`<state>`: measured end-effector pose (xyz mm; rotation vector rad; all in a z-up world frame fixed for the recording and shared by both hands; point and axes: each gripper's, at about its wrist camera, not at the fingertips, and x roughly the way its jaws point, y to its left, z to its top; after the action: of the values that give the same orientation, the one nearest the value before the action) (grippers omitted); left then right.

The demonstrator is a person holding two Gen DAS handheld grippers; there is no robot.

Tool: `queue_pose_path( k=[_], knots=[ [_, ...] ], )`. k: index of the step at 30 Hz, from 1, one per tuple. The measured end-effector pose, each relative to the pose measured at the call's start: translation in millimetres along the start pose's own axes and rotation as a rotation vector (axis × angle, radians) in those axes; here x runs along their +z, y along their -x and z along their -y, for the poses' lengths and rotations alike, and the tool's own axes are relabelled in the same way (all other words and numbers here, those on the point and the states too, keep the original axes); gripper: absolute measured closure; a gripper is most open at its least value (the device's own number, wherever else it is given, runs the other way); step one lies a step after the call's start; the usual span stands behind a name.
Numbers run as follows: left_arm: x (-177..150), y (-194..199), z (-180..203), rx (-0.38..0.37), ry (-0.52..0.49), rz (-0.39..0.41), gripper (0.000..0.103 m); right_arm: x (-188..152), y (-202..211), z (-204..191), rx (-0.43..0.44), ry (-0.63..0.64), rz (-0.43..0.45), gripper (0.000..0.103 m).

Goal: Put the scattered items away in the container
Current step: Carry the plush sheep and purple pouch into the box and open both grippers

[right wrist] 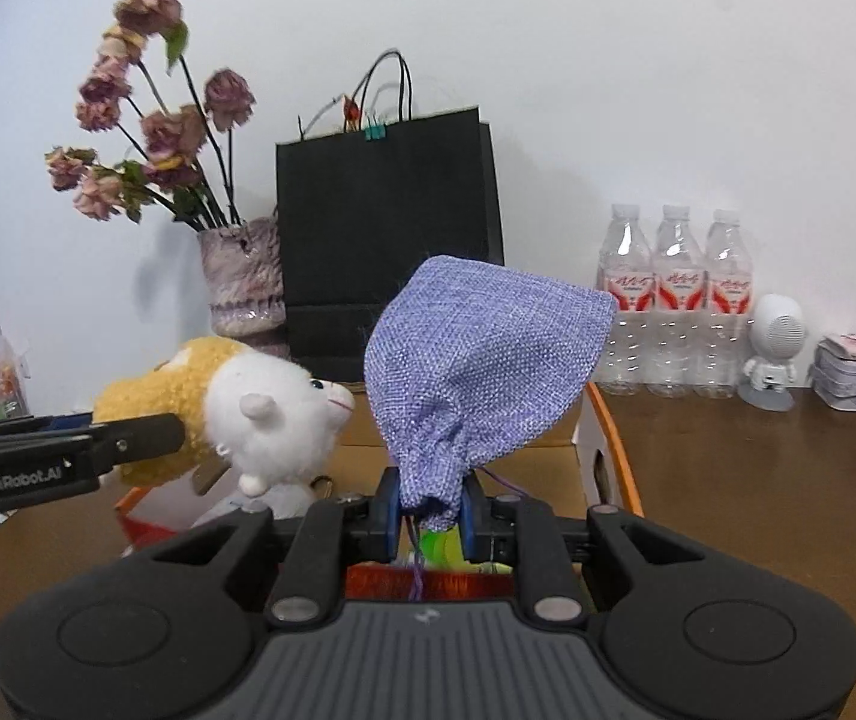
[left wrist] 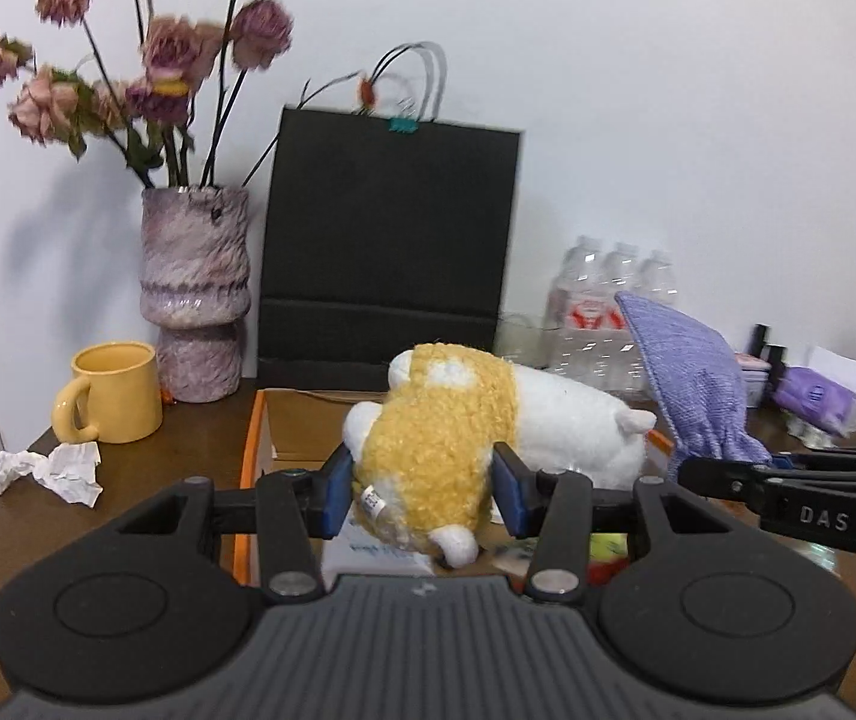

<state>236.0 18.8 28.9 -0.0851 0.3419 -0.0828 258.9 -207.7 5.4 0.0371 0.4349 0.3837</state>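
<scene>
My left gripper (left wrist: 422, 495) is shut on a yellow and white plush sheep (left wrist: 428, 450), holding it in the air above an open cardboard box with an orange rim (left wrist: 251, 450). In the right wrist view the plush sheep (right wrist: 272, 414) hangs at the left, over the same box (right wrist: 613, 438). My right gripper (right wrist: 428, 513) is shut on the gathered neck of a purple woven drawstring pouch (right wrist: 481, 348), which stands up above its fingers. The pouch (left wrist: 691, 378) and the right gripper's arm (left wrist: 787, 486) show at the right of the left wrist view. Several items lie inside the box, mostly hidden.
A black paper bag (left wrist: 392, 240) stands behind the box against the wall. A vase of dried flowers (left wrist: 194, 294), a yellow mug (left wrist: 113, 393) and crumpled paper (left wrist: 50, 471) sit at the left. Water bottles (right wrist: 673, 300), a white figure (right wrist: 772, 348) and a tin (right wrist: 853, 372) stand at the right.
</scene>
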Motion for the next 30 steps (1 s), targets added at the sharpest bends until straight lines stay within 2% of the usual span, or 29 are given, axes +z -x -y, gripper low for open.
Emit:
queue_pose_path(
  k=[6,11,12,14,15,16,18,22,30],
  knots=[
    [-1.3,-49.1,-11.6,0.017,0.038,-0.061,0.056,4.4,-54.9,16.3,0.010,-0.027,-0.080,0.086],
    [-6.8,-70.0,-14.3,0.017,0.046,-0.099,0.054,0.5,-79.5,21.5,0.020,-0.025,-0.135,0.085],
    [-7.6,-71.8,-14.6,0.018,0.047,-0.103,0.050,-0.6,-82.1,21.8,0.025,-0.021,-0.151,0.079],
    [-7.9,-74.3,-13.6,0.034,0.032,-0.121,0.028,-2.9,-86.3,22.0,0.021,-0.018,-0.182,0.050],
    [-8.6,-74.6,-12.1,0.058,0.018,-0.127,0.005,-4.0,-87.5,21.8,0.008,-0.013,-0.194,0.020],
    [-9.7,-74.6,-10.2,0.082,-0.001,-0.127,0.000,-4.9,-87.6,21.3,-0.003,-0.004,-0.197,0.008],
    [-12.8,-75.0,-7.2,0.105,-0.034,-0.137,0.000,-6.2,-87.0,19.5,-0.014,0.015,-0.200,0.010],
    [-20.6,-80.4,-6.8,0.103,-0.041,-0.187,0.000,-8.9,-90.2,22.7,-0.025,-0.002,-0.230,0.010],
    [-32.1,-76.3,2.5,0.125,-0.144,-0.199,0.000,-14.1,-87.1,17.4,-0.036,0.020,-0.245,0.010]
  ],
)
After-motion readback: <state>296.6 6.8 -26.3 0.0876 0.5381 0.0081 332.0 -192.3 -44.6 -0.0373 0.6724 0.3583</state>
